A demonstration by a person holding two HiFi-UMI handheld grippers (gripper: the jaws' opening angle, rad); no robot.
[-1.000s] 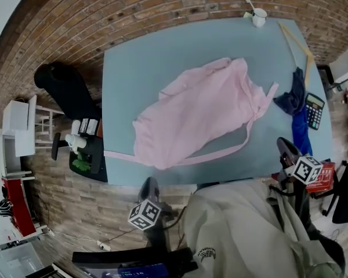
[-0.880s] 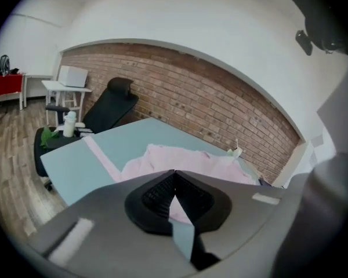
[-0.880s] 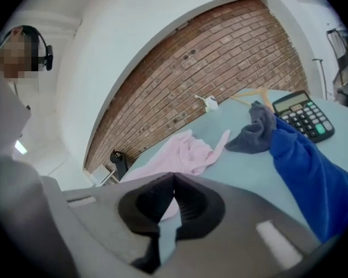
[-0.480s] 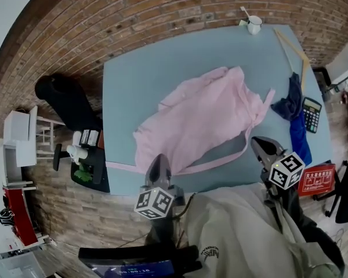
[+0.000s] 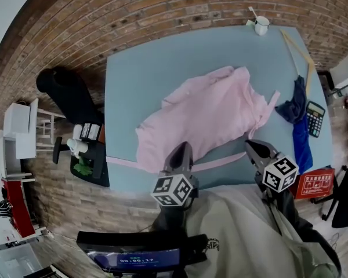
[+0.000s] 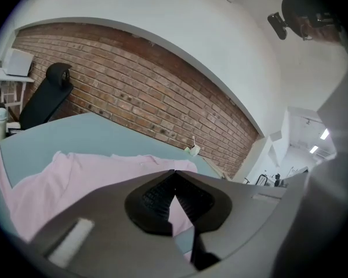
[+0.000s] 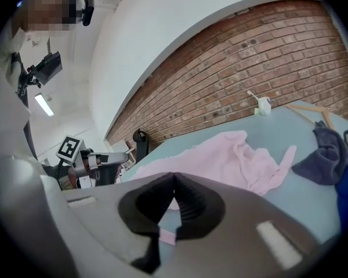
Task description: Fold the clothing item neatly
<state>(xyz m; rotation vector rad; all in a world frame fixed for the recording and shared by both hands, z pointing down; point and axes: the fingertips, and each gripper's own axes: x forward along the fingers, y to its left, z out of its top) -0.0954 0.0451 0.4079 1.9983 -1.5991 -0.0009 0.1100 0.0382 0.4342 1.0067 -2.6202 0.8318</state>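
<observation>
both sets of jaws clenched here, tips pressed together with nothing between them. through the left gripper (image 6: 174, 174) there is only pink cloth and table beyond its closed tips; the right gripper (image 7: 174, 175) is the same, tips meeting over a bit of pink strap lying past them.

out from there: in the head view the left gripper (image 5: 184, 149) hangs over the near hem of the pink garment (image 5: 203, 114), and the right gripper (image 5: 251, 146) sits just beside the far end of the long strap (image 5: 220, 161) that trails along the near edge of the table (image 5: 139, 62).

the garment itself lies slantwise across the middle of the table, spread loose and rumpled, collar end bunched toward the far right. no neat fold shows anywhere. off to the right, a blue cloth (image 5: 302, 141) and a calculator (image 5: 315, 119) lie apart from it.

this looks like the reach-in for a grip. from here, the jaws would need to part, come down on the near hem and the strap, and pinch cloth alone. that loose strap looks likely to drag and needs tucking in.
</observation>
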